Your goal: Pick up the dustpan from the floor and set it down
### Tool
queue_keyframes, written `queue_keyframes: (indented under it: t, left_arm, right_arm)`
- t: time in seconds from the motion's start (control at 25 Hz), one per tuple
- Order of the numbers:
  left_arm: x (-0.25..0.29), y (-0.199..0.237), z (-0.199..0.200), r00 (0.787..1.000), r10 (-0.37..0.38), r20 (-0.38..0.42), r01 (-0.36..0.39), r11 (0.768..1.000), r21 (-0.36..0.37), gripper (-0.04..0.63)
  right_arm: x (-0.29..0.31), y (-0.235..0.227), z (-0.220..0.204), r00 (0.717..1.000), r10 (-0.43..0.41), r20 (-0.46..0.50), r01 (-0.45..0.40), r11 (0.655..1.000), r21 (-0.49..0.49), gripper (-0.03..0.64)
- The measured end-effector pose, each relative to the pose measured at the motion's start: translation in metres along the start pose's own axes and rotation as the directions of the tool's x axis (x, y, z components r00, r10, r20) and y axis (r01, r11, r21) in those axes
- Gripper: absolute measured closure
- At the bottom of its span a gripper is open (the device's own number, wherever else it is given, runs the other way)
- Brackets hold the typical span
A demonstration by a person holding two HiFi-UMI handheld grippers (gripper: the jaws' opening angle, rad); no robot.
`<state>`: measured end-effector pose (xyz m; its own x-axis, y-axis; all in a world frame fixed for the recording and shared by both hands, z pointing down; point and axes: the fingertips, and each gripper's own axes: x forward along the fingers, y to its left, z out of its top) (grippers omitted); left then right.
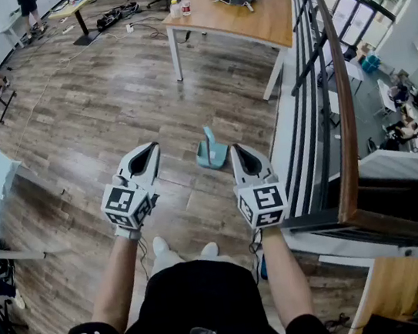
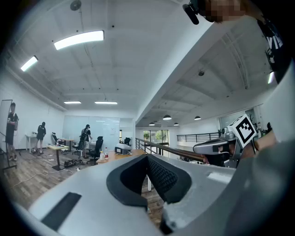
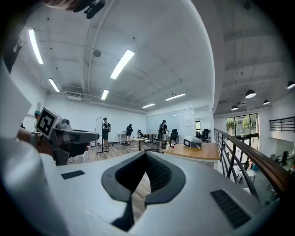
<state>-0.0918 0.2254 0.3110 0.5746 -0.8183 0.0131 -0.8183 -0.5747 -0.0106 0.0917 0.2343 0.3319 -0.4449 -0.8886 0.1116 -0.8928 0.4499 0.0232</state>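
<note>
Not yet begun: teal plastic dustpan [image 1: 212, 151] untouched on brown wood-plank floor [image 1: 106, 100] at twelve o'clock, beyond white left gripper [image 1: 147, 151] and white right gripper [image 1: 239, 153], both pressed together, empty; pickup and set-down left.

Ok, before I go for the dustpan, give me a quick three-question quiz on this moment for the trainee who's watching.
1. Where is the dustpan? A hung on a wall hook; B on the floor, ahead of the claws; C inside a bin.
2. True or false: the left claw holds the dustpan.
3. Fill in: the right claw's jaws are ___ (open or shut).

Key: 1 B. 2 False: the left claw is shut and empty. 3 Shut, with nothing between them.
</note>
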Motion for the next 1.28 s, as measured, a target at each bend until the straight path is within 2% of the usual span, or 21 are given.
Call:
queue_keyframes:
  t: [0.28,0.68,0.92,1.28]
  left_arm:
    - [0.01,-0.012,-0.003,1.0,-0.01,-0.004,0.01,1.0,-0.006,0.598]
    - [0.021,0.004,-0.012,1.0,-0.011,-0.022,0.01,1.0,-0.019,0.598]
    - [0.048,0.036,-0.025,0.999,-0.028,-0.029,0.027,0.999,-0.031,0.598]
    - [0.144,0.102,-0.033,0.995,-0.098,-0.028,0.097,0.994,-0.057,0.598]
  right_arm:
    - [-0.002,-0.011,-0.004,1.0,-0.001,0.009,0.001,1.0,-0.006,0.623]
    - [0.024,-0.018,-0.007,1.0,-0.003,-0.017,0.004,1.0,0.018,0.623]
    - [0.063,-0.024,-0.015,1.0,-0.013,-0.025,0.013,1.0,0.008,0.623]
    - [0.158,-0.06,-0.011,0.997,-0.053,-0.052,0.054,0.998,0.013,0.623]
